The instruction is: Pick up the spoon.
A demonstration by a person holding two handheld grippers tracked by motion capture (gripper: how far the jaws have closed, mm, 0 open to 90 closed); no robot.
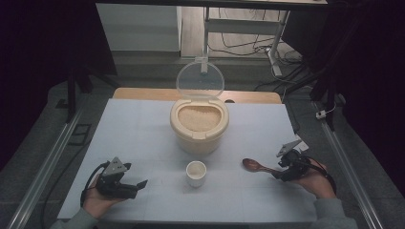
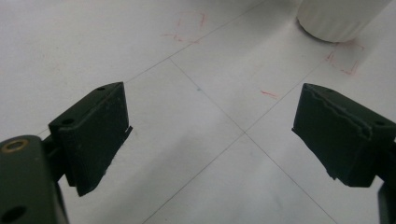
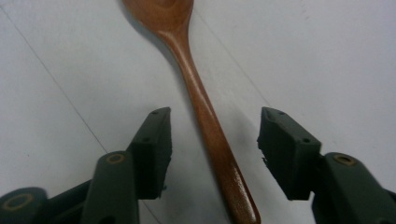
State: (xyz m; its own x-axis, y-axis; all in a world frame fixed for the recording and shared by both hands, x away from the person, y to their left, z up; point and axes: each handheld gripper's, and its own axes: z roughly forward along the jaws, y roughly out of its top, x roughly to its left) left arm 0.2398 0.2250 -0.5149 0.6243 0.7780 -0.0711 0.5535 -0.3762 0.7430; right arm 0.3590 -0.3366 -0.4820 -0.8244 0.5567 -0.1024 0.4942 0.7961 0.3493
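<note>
A brown wooden spoon (image 1: 257,166) lies flat on the white table sheet at the right, bowl to the left. My right gripper (image 1: 277,172) is low over its handle. In the right gripper view the spoon (image 3: 205,116) runs up between the jaws of the right gripper (image 3: 215,121). Both pads stand clear of the wood, so the gripper is open. A small white cup (image 1: 196,172) holding a pale filling stands at the centre front. My left gripper (image 1: 140,183) rests at the front left, open over bare sheet (image 2: 212,93), with the cup (image 2: 341,18) beyond its right jaw.
A cream container (image 1: 198,140) full of rice stands behind the cup, its clear lid (image 1: 200,78) hinged upright. The white sheet (image 1: 143,133) carries thin grid lines and red marks. Metal rails run along both table sides.
</note>
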